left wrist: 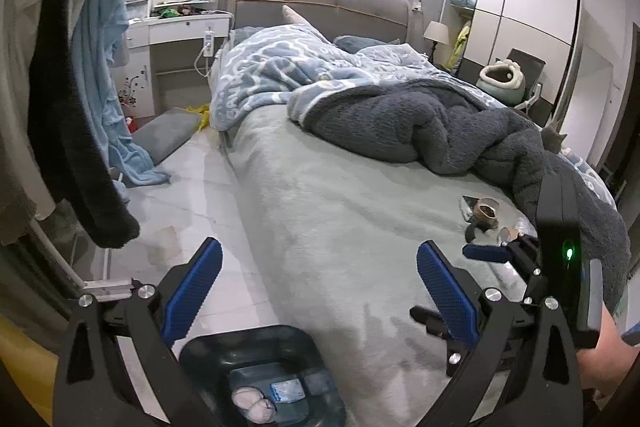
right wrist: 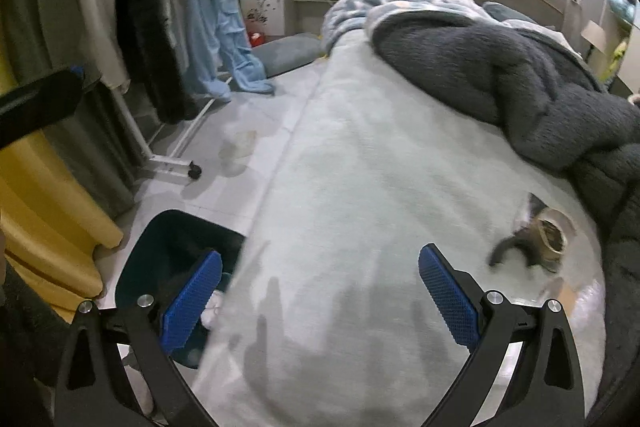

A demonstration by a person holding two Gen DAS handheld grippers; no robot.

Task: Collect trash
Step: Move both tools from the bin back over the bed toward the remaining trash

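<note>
jaws: left gripper (left wrist: 318, 287) and right gripper (right wrist: 320, 291) both wide open, empty.
risk: paper cup (right wrist: 554, 235) may tip on the soft bed (right wrist: 360, 167), spilling short of the bin (left wrist: 256, 355).

Both the left gripper (left wrist: 318, 287) and the right gripper (right wrist: 320, 291) hang wide open, empty, with a bare forearm (left wrist: 600, 359) behind the right one.

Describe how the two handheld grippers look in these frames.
Both the left gripper and the right gripper have black angular frames, silver bolts and blue textured pads. The left view shows the right gripper's black body with a green light.
</note>
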